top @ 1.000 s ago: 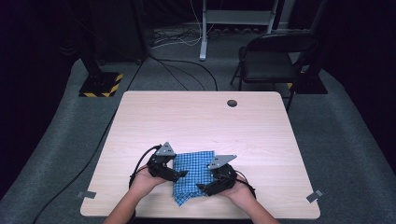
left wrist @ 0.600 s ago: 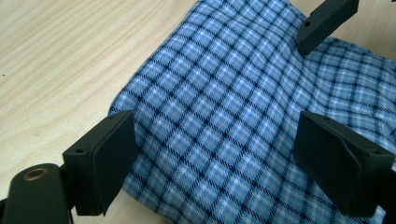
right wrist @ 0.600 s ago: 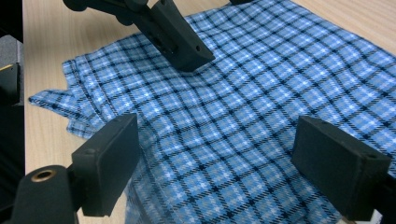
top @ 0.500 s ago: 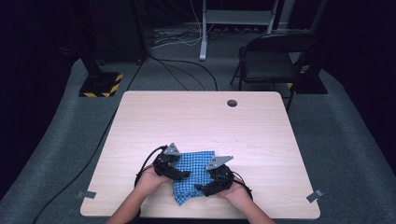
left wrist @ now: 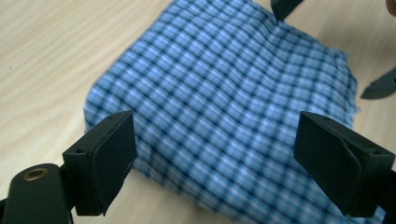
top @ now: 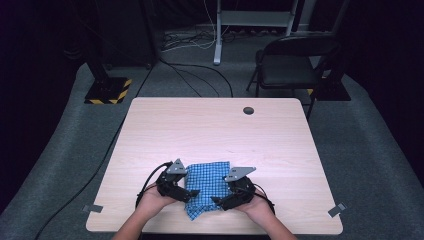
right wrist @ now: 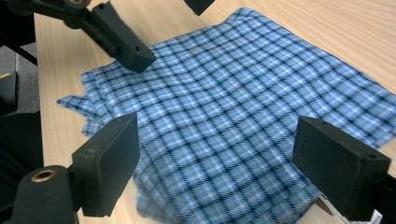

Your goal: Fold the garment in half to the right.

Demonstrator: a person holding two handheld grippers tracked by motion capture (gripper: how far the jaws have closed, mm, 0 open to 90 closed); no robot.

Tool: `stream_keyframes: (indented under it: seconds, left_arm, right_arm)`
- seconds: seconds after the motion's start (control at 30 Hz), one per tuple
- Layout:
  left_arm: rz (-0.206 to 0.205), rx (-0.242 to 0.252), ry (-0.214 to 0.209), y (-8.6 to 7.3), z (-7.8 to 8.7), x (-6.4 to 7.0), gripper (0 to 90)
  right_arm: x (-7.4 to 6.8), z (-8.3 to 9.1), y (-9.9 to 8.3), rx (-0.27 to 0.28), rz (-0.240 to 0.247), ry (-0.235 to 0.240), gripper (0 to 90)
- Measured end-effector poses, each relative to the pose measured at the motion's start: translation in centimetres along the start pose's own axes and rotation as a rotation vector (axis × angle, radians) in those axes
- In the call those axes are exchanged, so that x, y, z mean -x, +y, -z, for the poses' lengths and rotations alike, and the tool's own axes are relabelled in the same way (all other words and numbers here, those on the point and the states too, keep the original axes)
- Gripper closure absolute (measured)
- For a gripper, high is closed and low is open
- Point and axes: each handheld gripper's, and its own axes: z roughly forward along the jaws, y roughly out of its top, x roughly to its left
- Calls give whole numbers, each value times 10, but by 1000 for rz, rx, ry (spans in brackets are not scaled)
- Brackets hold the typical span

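Note:
A blue checked cloth [top: 208,184] lies folded and rumpled on the wooden table [top: 215,130], near its front edge. My left gripper [top: 190,193] is at the cloth's left side, my right gripper [top: 216,202] at its front right. In the left gripper view the left gripper [left wrist: 217,140] is open wide, just above the cloth [left wrist: 224,88], with nothing clamped. The right gripper [right wrist: 219,144] is also open wide over the cloth [right wrist: 233,93]. The left gripper's fingers [right wrist: 123,42] reach in at the far side of the right gripper view.
A dark round hole [top: 248,110] sits near the table's far edge. Behind the table stand a black chair [top: 292,62], a stand with a yellow-black striped base [top: 107,90] and floor cables [top: 195,75]. Tape strips [top: 338,209] mark the front corners.
My left gripper has shifted slightly along the cloth's left edge toward the table's front. The right gripper has hardly moved.

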Motion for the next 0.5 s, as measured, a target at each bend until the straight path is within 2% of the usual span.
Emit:
stream_keyframes:
  seconds: [0.1,0.13,0.23,0.3,0.33,0.5]
  left_arm:
    - [6,-12,2,-4,0,0,129]
    - [27,-13,-11,-7,-2,-2,129]
    - [54,-7,-33,-10,-6,-5,126]
    - [62,-7,-40,-10,-7,-6,125]
    - [79,-12,-53,-10,-10,-10,124]
    - [87,-25,-65,-6,-16,-15,118]
  right_arm:
    - [-2,-3,0,-6,9,5,140]
    - [-4,-9,-1,-13,12,7,140]
    - [-6,-17,-1,-35,24,9,140]
    - [-6,-21,-2,-38,18,9,140]
    - [-5,-22,-2,-34,14,9,140]
    - [-3,-25,-3,-26,-5,-11,143]
